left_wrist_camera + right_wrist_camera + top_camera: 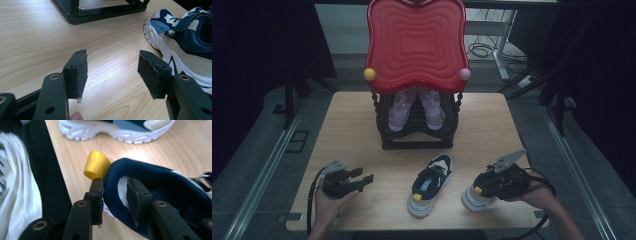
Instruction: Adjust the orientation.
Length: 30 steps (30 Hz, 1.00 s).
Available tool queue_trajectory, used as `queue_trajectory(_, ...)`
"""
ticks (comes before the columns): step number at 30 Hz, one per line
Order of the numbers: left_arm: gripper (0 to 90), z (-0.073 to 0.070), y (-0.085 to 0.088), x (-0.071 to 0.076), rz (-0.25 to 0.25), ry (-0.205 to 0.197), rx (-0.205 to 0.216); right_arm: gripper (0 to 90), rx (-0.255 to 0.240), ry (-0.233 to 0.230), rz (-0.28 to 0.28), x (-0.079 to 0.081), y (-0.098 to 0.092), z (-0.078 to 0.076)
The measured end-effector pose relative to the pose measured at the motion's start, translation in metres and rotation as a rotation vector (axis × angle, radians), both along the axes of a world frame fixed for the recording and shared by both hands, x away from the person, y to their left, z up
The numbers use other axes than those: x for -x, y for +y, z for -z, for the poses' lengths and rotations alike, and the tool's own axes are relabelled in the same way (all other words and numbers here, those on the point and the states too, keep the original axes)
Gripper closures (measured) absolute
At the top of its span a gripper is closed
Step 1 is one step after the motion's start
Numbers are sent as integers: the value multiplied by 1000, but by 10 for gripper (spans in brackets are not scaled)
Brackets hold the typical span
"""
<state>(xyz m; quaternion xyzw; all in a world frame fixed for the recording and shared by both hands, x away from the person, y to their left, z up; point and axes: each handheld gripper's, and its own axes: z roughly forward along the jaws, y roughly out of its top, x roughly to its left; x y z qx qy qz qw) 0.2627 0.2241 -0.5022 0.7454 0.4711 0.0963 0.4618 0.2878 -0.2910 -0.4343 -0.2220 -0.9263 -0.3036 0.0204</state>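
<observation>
Two navy, white and cream sneakers lie on the wooden table [352, 125]. One sneaker [432, 182] is at the front middle, toe pointing away. The other sneaker [472, 198] lies at the front right. My right gripper [484, 188] straddles its heel collar: one jaw is outside by the yellow heel tab [97, 165], the other is inside the navy shoe [160, 185]. White lining shows between the inner pad and the collar, so the right gripper [115, 183] is open. My left gripper [363, 176] rests at the front left, open and empty [112, 67], with the middle sneaker [185, 47] to its right.
A black shoe rack [417, 135] stands at the table's far middle, holding a pair of pink shoes [402, 107]. A red wavy tray [416, 42] sits on top of the rack. The rack's base [100, 11] is ahead of the left gripper. The table's front edge runs close by the right shoe.
</observation>
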Motion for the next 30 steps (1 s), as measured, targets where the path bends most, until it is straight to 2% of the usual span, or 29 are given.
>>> queue_trajectory(2, 415, 0, 0, 0, 1, -1, 0, 663, -46, -8, 28, 2, -9, -8)
queue_trajectory(3, 415, 0, 0, 0, 1, -1, 0, 663, -46, -8, 28, 2, -9, -8)
queue_trajectory(4, 415, 0, 0, 0, 1, -1, 0, 690, -81, -13, 54, 3, -14, -16)
queue_trajectory(5, 415, 0, 0, 0, 1, -1, -1, 690, -81, -13, 54, 3, -14, -16)
queue_trajectory(6, 415, 0, -1, 0, 2, 0, -2, 724, -112, -8, 112, 0, -17, -23)
queue_trajectory(7, 415, 0, -1, 0, 2, 0, -2, 724, -112, -8, 112, 0, -17, -23)
queue_trajectory(8, 415, 0, -1, 0, 3, -1, -2, 742, -116, -3, 134, -2, -17, -25)
queue_trajectory(10, 414, 0, -1, 0, 3, -2, -3, 794, -113, 31, 218, -12, -14, -30)
queue_trajectory(11, 414, 0, -1, 0, 3, -2, -3, 794, -113, 31, 218, -12, -14, -30)
queue_trajectory(14, 414, 0, -1, 0, 3, 1, -5, 830, -87, 52, 234, -21, -5, -31)
queue_trajectory(18, 414, 1, 0, -1, 0, 2, -4, 882, -35, 91, 221, -38, 21, -27)
queue_trajectory(20, 414, 1, 0, -1, 0, 2, -4, 893, -29, 96, 217, -41, 25, -26)
queue_trajectory(21, 414, 1, 1, -1, 0, 2, -4, 898, -4, 110, 212, -47, 36, -23)
queue_trajectory(23, 414, 1, 1, -1, -2, 1, -3, 898, 8, 116, 206, -50, 41, -22)
queue_trajectory(24, 414, 1, 1, -1, -3, 2, -3, 898, 42, 126, 199, -54, 52, -18)
queue_trajectory(26, 414, 1, 2, -1, -4, 2, -3, 899, 56, 130, 199, -56, 56, -16)
queue_trajectory(28, 414, 1, 3, -1, -5, 1, -3, 899, 107, 144, 181, -57, 68, -8)
queue_trajectory(30, 414, 1, 3, -1, -6, 1, -2, 899, 119, 145, 178, -56, 70, -6)
